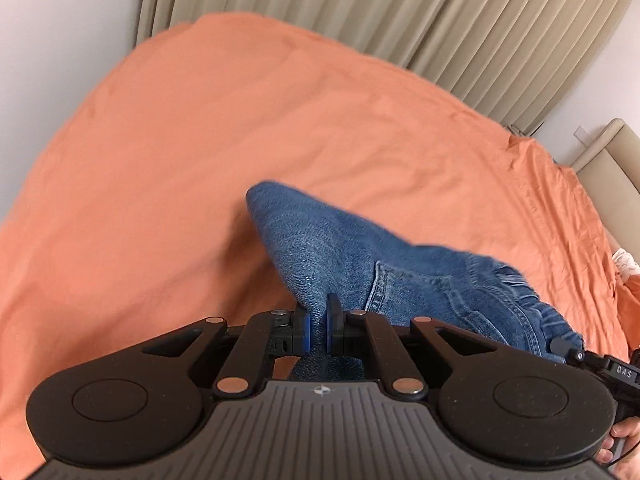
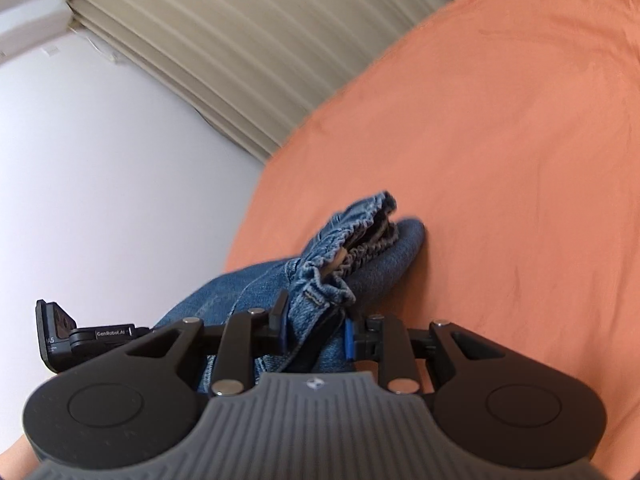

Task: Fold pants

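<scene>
Orange bedsheet, beige curtain behind; both tongs pinching jeans.

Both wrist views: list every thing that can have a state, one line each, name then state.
left gripper: shut on the jeans' fabric.
right gripper: shut on a thick bunch of the jeans near the waistband.
jeans: bunched, held by both grippers, lifted partly off the sheet.
orange bed sheet: spread over the bed, lightly wrinkled.
beige curtains: drawn shut.
</scene>
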### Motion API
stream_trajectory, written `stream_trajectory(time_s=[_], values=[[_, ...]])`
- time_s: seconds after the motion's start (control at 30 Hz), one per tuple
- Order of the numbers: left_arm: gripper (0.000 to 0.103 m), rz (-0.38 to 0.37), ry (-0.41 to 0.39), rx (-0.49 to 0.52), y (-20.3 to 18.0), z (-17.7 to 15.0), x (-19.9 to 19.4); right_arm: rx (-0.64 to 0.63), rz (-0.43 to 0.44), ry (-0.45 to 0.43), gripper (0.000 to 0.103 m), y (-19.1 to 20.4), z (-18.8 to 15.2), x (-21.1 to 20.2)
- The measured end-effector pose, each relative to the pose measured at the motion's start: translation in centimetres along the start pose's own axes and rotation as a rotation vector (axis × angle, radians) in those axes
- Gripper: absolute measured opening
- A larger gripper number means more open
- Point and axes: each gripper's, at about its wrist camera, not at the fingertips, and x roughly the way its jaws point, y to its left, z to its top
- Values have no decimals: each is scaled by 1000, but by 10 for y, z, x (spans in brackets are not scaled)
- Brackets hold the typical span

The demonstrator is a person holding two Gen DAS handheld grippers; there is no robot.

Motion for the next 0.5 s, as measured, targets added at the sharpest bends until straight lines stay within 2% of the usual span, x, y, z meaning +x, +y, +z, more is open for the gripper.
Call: stream_trajectory(time_s=[0.13, 0.23, 0.33, 0.37, 0.4, 0.5], values=[[7, 4, 21, -19, 21, -19, 23, 17, -72, 75, 21, -15, -33, 10], [8, -15, 17, -27, 30, -26, 31, 77, -123, 90, 21, -35, -48, 12], [16, 14, 15, -6, 27, -30, 33, 64, -166, 104, 22, -39, -50, 18], [22, 26, 10, -2, 27, -29, 29, 58, -178, 109, 23, -37, -49, 20], [25, 44, 9, 0, 25, -27, 26, 52, -186, 114, 27, -35, -46, 20], [26, 110, -3, 39, 11, -15, 7, -6, -217, 122, 39, -16, -36, 20]])
